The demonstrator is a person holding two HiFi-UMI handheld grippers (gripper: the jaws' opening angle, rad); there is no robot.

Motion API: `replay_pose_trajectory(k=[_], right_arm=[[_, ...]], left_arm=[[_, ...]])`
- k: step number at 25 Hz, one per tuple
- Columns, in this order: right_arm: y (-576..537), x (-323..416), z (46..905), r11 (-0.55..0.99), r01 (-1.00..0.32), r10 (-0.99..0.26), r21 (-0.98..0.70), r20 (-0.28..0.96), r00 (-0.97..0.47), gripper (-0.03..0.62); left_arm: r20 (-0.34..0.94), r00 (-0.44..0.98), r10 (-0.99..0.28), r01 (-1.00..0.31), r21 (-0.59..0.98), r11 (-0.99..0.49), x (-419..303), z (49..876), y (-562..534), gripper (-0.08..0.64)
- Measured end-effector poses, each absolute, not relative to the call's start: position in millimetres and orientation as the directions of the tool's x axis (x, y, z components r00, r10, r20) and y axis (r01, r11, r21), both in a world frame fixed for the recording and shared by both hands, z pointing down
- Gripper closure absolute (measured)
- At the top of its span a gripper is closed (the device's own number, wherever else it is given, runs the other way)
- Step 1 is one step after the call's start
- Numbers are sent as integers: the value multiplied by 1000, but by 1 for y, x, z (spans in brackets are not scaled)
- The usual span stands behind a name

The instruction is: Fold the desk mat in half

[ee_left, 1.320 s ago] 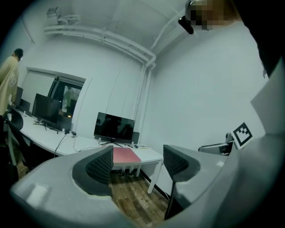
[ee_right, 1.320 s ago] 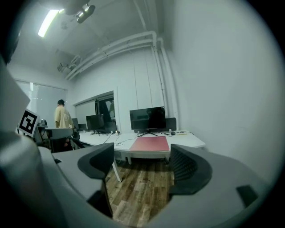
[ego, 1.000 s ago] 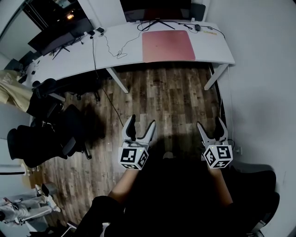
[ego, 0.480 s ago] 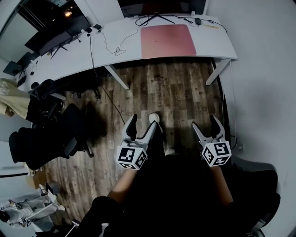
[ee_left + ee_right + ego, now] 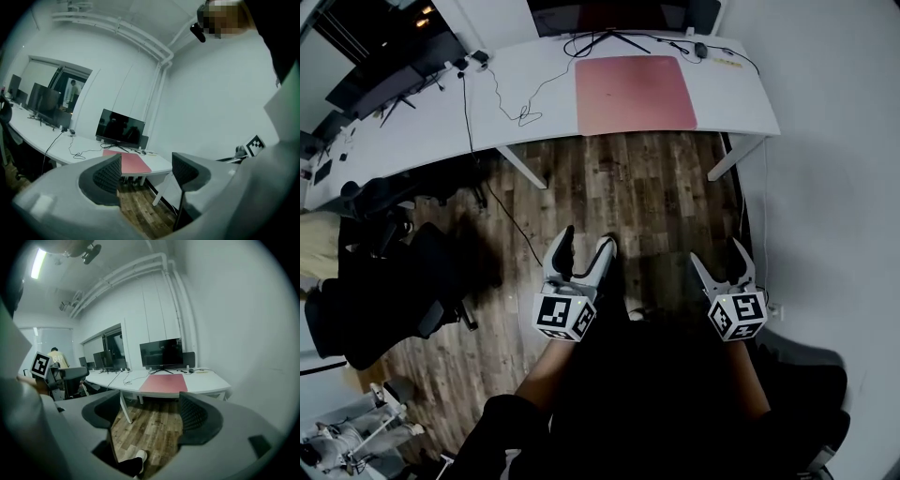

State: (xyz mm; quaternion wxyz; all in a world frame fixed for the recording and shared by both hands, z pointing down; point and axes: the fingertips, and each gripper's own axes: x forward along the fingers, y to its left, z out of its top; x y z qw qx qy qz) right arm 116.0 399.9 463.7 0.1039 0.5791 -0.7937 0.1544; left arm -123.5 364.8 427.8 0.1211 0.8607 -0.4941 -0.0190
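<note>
Desk mat (image 5: 635, 94), upper centre, had drawn nearer yet lay unfolded; left gripper (image 5: 585, 242) and right gripper (image 5: 720, 253) stayed spread, empty.

The left tool (image 5: 586, 240) and the right tool (image 5: 719, 253) are held side by side, low before the body, and both are pointed forward. The jaws of each are spread apart, with nothing between them. The left forearm (image 5: 542, 367) and the right forearm (image 5: 750, 380) are bare; the hands appear to be hidden under the tools.
</note>
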Motion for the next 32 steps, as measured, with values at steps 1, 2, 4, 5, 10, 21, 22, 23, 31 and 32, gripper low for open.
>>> replay_pose_trajectory(k=[1, 2, 4, 5, 10, 21, 22, 23, 31, 32], right_arm=[[384, 114, 462, 286, -951, -885, -117, 348, -309, 216], [368, 113, 459, 291, -950, -883, -109, 350, -311, 216], [337, 108, 454, 298, -949, -880, -101, 356, -314, 216], [321, 105, 453, 300, -949, -878, -101, 360, -316, 216], [249, 88, 448, 302, -949, -865, -93, 391, -314, 216], [125, 65, 434, 243, -968, -874, -62, 418, -247, 216], [116, 62, 433, 243, -968, -872, -58, 424, -244, 216], [109, 59, 431, 245, -968, -871, -50, 427, -243, 216], [77, 48, 444, 246, -968, -858, -40, 456, -237, 216], [75, 51, 447, 243, -969, -856, -38, 461, -232, 216]], left_arm=[[88, 506, -858, -847, 237, -475, -127, 429, 351, 219], [90, 502, -860, -848, 245, -469, -130, 430, 337, 219], [95, 496, -863, -850, 257, -460, -136, 430, 307, 219], [96, 494, -864, -850, 261, -457, -140, 429, 291, 219], [84, 498, -863, -845, 269, -462, -155, 420, 217, 219], [76, 531, -844, -820, 294, -490, -187, 414, 83, 219], [81, 535, -841, -819, 293, -493, -189, 414, 73, 219], [86, 539, -838, -818, 292, -496, -191, 415, 65, 219], [106, 543, -833, -816, 298, -495, -202, 430, 20, 219], [110, 536, -837, -820, 302, -486, -202, 434, 18, 219]])
